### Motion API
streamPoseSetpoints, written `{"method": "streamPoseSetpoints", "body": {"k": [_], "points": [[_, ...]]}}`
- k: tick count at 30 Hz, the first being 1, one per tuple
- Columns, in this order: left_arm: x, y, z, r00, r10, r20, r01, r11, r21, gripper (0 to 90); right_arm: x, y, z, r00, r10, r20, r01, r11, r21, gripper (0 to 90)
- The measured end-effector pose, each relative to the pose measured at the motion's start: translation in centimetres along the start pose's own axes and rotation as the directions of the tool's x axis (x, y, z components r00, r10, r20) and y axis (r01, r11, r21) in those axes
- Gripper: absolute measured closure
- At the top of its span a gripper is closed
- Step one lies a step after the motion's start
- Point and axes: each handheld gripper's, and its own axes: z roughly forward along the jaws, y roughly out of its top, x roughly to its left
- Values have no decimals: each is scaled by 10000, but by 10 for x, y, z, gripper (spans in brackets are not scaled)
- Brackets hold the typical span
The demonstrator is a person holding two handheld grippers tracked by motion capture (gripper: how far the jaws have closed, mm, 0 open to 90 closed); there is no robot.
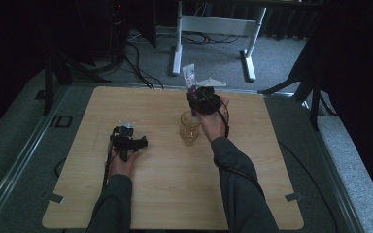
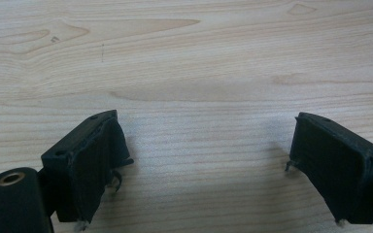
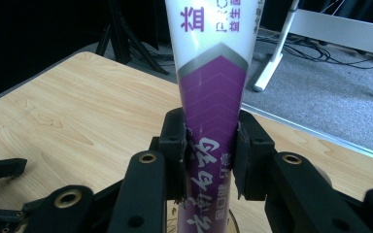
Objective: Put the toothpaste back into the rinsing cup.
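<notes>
My right gripper (image 1: 197, 98) is shut on a purple-and-white toothpaste tube (image 1: 189, 77), held upright just above a clear amber glass (image 1: 190, 128) near the table's middle. In the right gripper view the tube (image 3: 212, 97) rises between the two black jaws of the gripper (image 3: 210, 153), its lower end pointing down at the glass. My left gripper (image 1: 125, 141) rests low over the wooden table (image 1: 155, 194), left of the glass. In the left gripper view that gripper (image 2: 204, 170) is open, with bare wood between the jaws.
A white desk frame (image 1: 213, 29) and several cables (image 1: 141, 68) lie on the grey floor beyond the table's far edge. Black stands (image 1: 53, 73) are at the far left and far right. Bits of tape (image 1: 294, 196) mark the table's near corners.
</notes>
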Motion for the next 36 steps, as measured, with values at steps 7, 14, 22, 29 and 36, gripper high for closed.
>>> {"method": "streamPoseSetpoints", "body": {"k": [7,14,22,29,36], "points": [[0,0,0,10000,-1,0,1,10000,5,111,2,-2,4,9999,-150,24,150,9999,40,697],[0,0,0,10000,1,4,-1,10000,2,111,3,-4,9,10000,-44,67,43,9999,96,695],[0,0,0,10000,1,2,-1,10000,-5,111,3,-12,14,9999,-43,115,39,9994,354,691],[0,0,0,10000,-3,3,3,10000,-7,111,4,-18,18,9999,-92,110,87,9987,496,685],[0,0,0,10000,-1,3,1,10000,-8,111,3,-27,21,9999,-9,131,-1,9976,694,681]]}}
